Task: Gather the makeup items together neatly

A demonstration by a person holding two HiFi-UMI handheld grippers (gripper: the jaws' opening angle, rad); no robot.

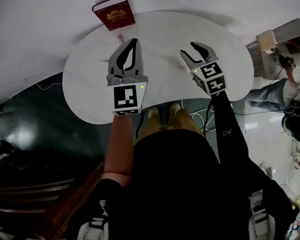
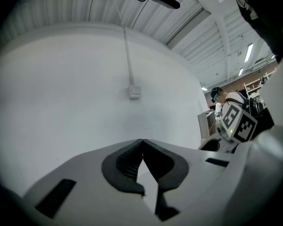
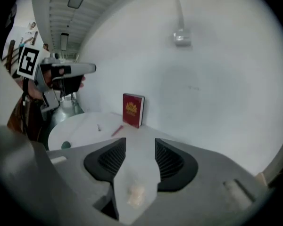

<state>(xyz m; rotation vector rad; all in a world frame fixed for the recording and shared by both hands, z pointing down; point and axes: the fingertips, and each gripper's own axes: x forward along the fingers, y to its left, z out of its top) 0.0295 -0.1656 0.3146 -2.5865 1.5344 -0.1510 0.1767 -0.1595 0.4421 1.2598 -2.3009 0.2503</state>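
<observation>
— Tongs first: how do they stand?
— My left gripper (image 2: 142, 140) is closed, tip to tip, with nothing in it. My right gripper (image 3: 140, 142) has its jaws apart and empty, above the white table (image 1: 90, 89).
— And the things?
— At the far edge a red book (image 3: 133, 109) stands against the wall. Just before it lies a pink pencil (image 3: 117, 130), and near it a thin small stick (image 3: 98, 127) (both well apart from my jaws). A small pale lump (image 3: 134, 194) lies on the table under my right jaws.

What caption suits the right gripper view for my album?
Open right gripper facing a white round table, a red box standing upright by the wall.
</observation>
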